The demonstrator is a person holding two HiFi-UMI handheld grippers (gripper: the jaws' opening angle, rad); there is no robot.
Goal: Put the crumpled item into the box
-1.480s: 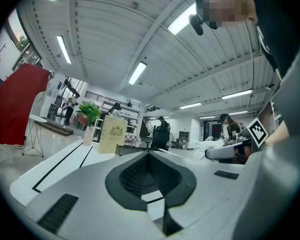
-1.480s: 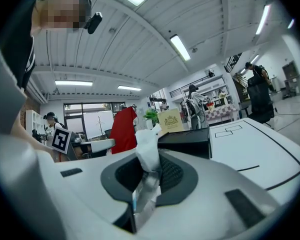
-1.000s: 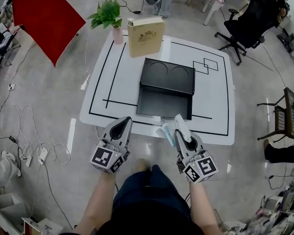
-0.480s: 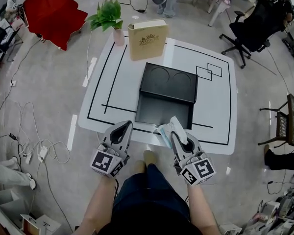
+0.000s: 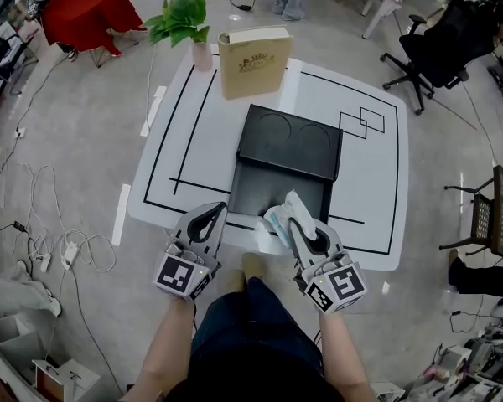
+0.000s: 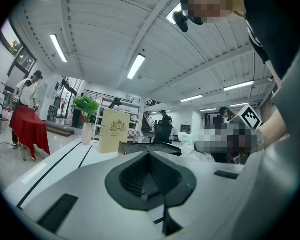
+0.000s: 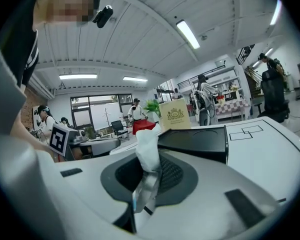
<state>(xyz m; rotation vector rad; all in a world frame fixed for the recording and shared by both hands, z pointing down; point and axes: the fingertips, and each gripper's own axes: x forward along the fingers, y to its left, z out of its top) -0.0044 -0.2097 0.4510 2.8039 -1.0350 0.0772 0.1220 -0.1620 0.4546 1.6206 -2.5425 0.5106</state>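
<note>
A black box point(image 5: 278, 193) lies open on the white table, its lid point(image 5: 290, 141) folded back on the far side. My right gripper point(image 5: 294, 224) is shut on the crumpled item point(image 5: 282, 217), a white and pale blue wad, and holds it just over the box's near edge. In the right gripper view the crumpled item point(image 7: 148, 153) sticks up from between the jaws, with the box point(image 7: 196, 139) right behind it. My left gripper point(image 5: 210, 213) hangs at the table's near edge, left of the box, shut with nothing in it; its own view shows the gripper point(image 6: 150, 157) and the box point(image 6: 149, 147).
A cream book-like case point(image 5: 251, 60) stands upright behind the box, with a potted plant point(image 5: 184, 22) to its left. The table point(image 5: 370, 182) bears black line markings. Cables point(image 5: 63, 254) lie on the floor at the left; an office chair point(image 5: 440, 44) stands at the far right.
My right gripper has carried the crumpled item forward and a little left, from in front of the table to the box's near edge. The left gripper has hardly moved.
</note>
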